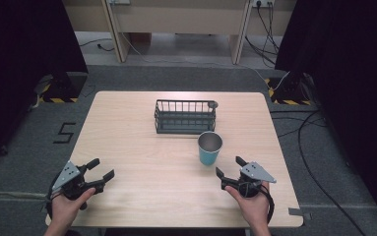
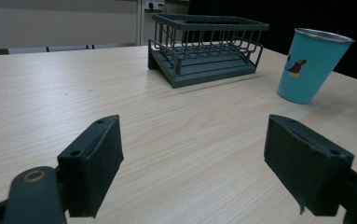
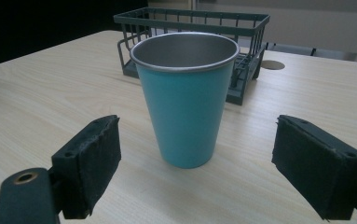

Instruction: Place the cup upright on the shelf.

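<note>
A turquoise metal cup (image 1: 209, 148) stands upright on the wooden table (image 1: 141, 147), just in front of a dark wire rack (image 1: 185, 116). My right gripper (image 1: 230, 166) is open a short way before the cup, which stands centred ahead of its jaws in the right gripper view (image 3: 185, 98). My left gripper (image 1: 101, 169) is open near the table's front left, nothing between its jaws. In the left gripper view the rack (image 2: 206, 46) lies ahead and the cup (image 2: 311, 65), with a small picture on its side, is at the right.
The rack (image 3: 195, 28) stands empty behind the cup. A round grommet (image 3: 272, 65) is set in the tabletop beside it. Cables (image 1: 304, 142) run over the grey floor at the right; dark curtains hang on both sides.
</note>
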Available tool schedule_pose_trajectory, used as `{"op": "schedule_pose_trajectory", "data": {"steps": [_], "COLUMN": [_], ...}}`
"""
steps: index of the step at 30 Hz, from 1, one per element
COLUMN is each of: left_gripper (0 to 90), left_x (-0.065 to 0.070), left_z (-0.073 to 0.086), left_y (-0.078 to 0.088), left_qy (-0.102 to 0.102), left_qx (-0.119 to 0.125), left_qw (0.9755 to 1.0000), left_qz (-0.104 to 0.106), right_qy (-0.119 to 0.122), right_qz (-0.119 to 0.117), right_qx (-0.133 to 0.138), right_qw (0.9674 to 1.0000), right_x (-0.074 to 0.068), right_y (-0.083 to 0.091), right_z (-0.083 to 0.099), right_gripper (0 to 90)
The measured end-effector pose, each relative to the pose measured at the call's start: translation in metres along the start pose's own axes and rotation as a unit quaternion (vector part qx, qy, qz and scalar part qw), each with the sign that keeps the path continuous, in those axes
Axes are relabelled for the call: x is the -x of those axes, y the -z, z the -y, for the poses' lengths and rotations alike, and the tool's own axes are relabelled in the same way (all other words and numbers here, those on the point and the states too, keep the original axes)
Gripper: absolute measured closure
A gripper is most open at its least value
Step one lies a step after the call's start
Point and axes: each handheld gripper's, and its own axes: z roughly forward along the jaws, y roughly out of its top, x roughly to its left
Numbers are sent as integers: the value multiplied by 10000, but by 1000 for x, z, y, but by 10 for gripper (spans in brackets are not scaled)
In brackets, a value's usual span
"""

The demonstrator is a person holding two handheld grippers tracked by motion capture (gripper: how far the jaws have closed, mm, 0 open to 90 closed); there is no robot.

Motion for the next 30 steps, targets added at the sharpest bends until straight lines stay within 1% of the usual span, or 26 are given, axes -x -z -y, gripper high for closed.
{"op": "schedule_pose_trajectory", "data": {"steps": [7,20,30], "left_gripper": [186,186,185], "left_x": [0,0,0], "left_z": [0,0,0], "left_y": [0,0,0], "left_qy": [-3,-7,-8], "left_qx": [-1,1,3], "left_qw": [10000,10000,10000], "left_qz": [3,9,12], "right_qy": [41,-11,-4], "right_qz": [-26,-70,-99], "right_qx": [3,-20,-48], "right_qw": [10000,10000,9999], "right_x": [-1,-3,-4], "right_y": [-9,-24,-34], "right_z": [-3,-5,-7], "right_gripper": [159,157,157]}}
